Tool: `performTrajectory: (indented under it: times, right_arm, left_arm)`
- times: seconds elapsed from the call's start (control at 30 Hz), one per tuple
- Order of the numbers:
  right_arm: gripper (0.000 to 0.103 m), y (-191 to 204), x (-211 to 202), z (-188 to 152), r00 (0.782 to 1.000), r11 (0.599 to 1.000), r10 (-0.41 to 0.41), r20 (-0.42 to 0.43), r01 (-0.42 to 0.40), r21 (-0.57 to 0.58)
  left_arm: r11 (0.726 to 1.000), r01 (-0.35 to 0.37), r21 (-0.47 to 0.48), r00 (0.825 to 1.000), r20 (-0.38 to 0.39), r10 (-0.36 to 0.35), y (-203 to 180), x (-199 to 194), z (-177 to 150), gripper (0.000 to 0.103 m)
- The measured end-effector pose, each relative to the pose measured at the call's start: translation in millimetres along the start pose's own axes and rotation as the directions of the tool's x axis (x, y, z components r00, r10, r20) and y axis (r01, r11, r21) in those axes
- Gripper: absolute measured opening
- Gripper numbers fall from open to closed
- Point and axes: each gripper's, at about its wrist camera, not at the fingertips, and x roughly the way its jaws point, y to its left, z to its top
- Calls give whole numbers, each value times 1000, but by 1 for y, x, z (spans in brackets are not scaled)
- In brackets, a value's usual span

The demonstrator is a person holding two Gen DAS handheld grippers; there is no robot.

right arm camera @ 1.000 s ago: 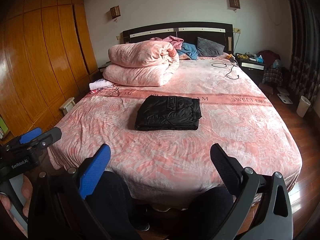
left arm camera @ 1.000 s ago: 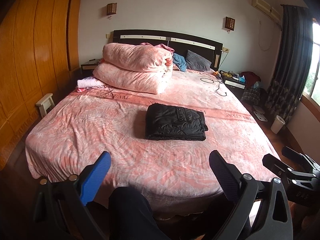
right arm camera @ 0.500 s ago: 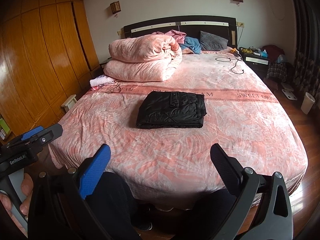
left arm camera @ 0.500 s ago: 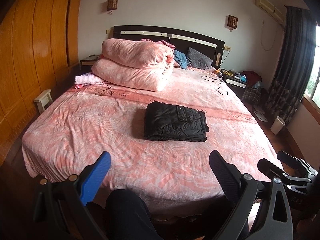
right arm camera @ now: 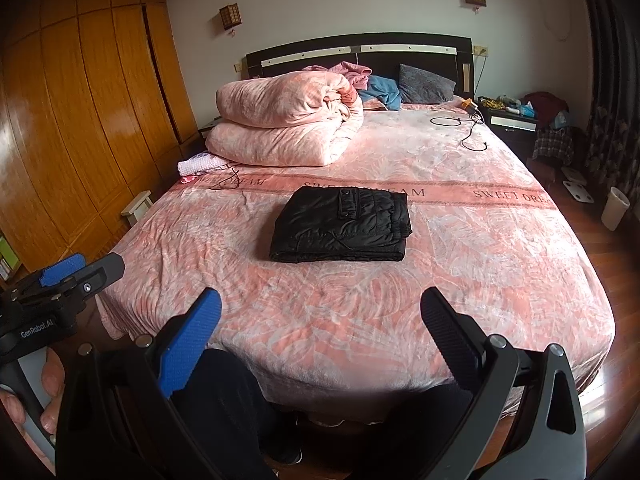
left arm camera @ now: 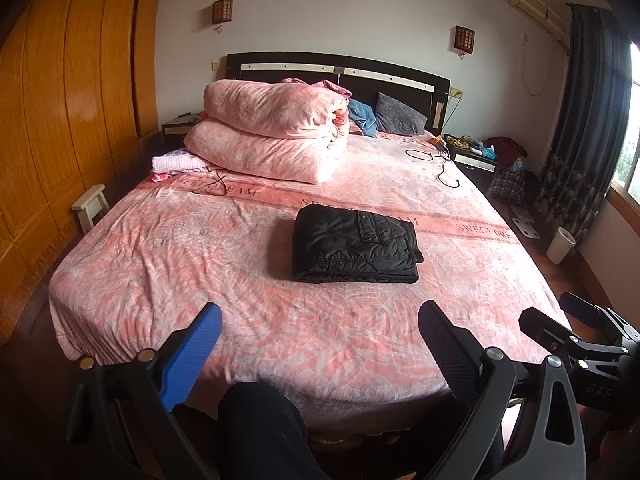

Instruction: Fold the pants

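Black quilted pants [left arm camera: 354,249] lie folded into a neat rectangle near the middle of the pink bed [left arm camera: 200,264]; they also show in the right wrist view [right arm camera: 340,225]. My left gripper [left arm camera: 320,328] is open and empty, held back over the foot of the bed, well short of the pants. My right gripper [right arm camera: 322,322] is open and empty too, also behind the foot edge. Each gripper shows in the other's view, the right one [left arm camera: 576,332] and the left one [right arm camera: 76,272].
A folded pink duvet [left arm camera: 272,136] sits at the head of the bed with pillows [left arm camera: 400,120] and a black cable [left arm camera: 440,164]. A wooden wardrobe [left arm camera: 60,120] lines the left wall. A small stool [left arm camera: 91,208], nightstand [left arm camera: 476,160] and white bin [left arm camera: 562,244] stand around the bed.
Both grippers have drawn nearer the bed and risen slightly, so the bed looks larger. The pants have not moved. Both grippers stay open.
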Motion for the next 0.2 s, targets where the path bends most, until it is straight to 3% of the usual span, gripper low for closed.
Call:
performTrajectory:
  times: [0.2]
  right_arm:
    - [100,0,0,1,1000,1000,-2,5,2,-3]
  left_arm:
    - [1000,6,-4,1000,11,-6,5,-3,-2,99]
